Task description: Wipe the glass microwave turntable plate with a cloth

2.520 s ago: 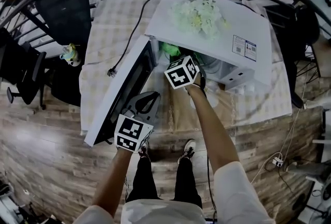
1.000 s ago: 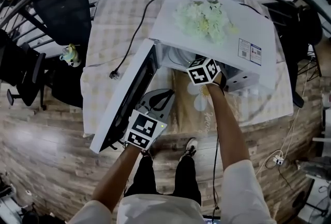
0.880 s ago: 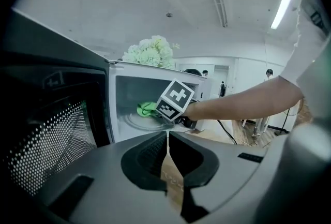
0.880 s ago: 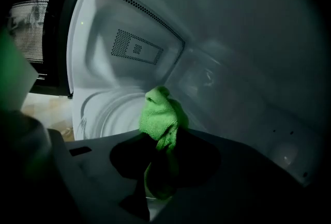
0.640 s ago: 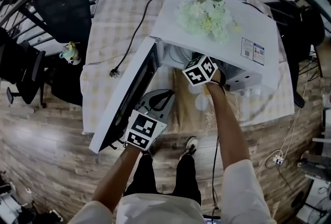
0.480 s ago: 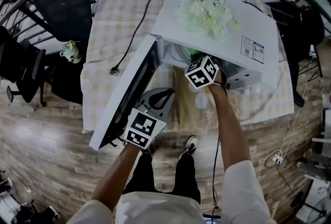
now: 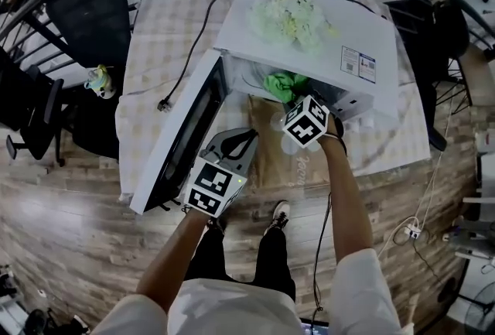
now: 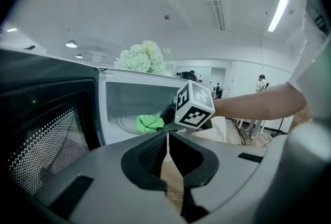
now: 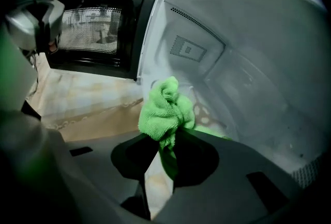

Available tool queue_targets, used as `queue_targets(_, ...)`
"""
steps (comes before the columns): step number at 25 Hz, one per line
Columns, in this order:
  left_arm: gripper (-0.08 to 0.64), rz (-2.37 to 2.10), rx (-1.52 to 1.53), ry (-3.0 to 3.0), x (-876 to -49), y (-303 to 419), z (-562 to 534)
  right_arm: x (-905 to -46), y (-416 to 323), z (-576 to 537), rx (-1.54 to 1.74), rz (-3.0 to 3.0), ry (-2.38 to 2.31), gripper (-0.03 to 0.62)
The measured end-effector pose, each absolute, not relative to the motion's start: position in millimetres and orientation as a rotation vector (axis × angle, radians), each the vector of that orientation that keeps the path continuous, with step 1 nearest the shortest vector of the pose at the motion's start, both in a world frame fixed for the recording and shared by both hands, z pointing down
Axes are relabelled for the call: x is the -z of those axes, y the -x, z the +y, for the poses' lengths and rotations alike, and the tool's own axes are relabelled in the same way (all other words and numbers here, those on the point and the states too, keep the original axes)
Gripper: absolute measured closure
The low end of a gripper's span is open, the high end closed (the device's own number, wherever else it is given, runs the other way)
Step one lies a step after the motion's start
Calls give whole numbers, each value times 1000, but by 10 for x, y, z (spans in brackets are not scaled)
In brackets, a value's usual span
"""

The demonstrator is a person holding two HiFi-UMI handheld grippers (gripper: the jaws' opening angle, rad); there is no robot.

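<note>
Head view, left to right. A black office chair stands off the table's left edge. The table carries a checked cover, and a black power cord runs across it to the back of the microwave. The microwave door is swung fully open to the left.

Just right of the door's outer end, in front of the table, the left gripper points toward the oven cavity. Its jaws are drawn together to a hairline slit, with nothing between them.

A bunch of pale flowers lies on the microwave's top. Below it, the green cloth shows at the cavity mouth.

The right gripper reaches in from the right. Its jaws are closed on a lower fold of the cloth, whose bunched mass stands up above the jaw tips.

The glass turntable plate sits on the cavity floor, just behind and to the right of the cloth. Whether cloth and plate touch cannot be judged.
</note>
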State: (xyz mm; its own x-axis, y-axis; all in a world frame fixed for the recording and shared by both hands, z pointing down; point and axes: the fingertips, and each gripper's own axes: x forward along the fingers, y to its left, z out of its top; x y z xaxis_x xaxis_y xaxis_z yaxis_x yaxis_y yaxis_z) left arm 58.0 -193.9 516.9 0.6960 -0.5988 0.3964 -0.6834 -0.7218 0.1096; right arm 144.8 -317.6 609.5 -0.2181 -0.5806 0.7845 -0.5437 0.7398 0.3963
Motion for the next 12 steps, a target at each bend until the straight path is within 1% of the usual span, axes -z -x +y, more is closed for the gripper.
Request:
queue_targets(6,532,-995,-468,-2687,-5003,-640,-1864,-6002,-1595,-2934,-37,-1852,-892,501)
queue_targets(12,532,-1023,-472,-2693,-4975,-480,-1884,-5765,-1296,-3117,-12,-1966,-1110,500)
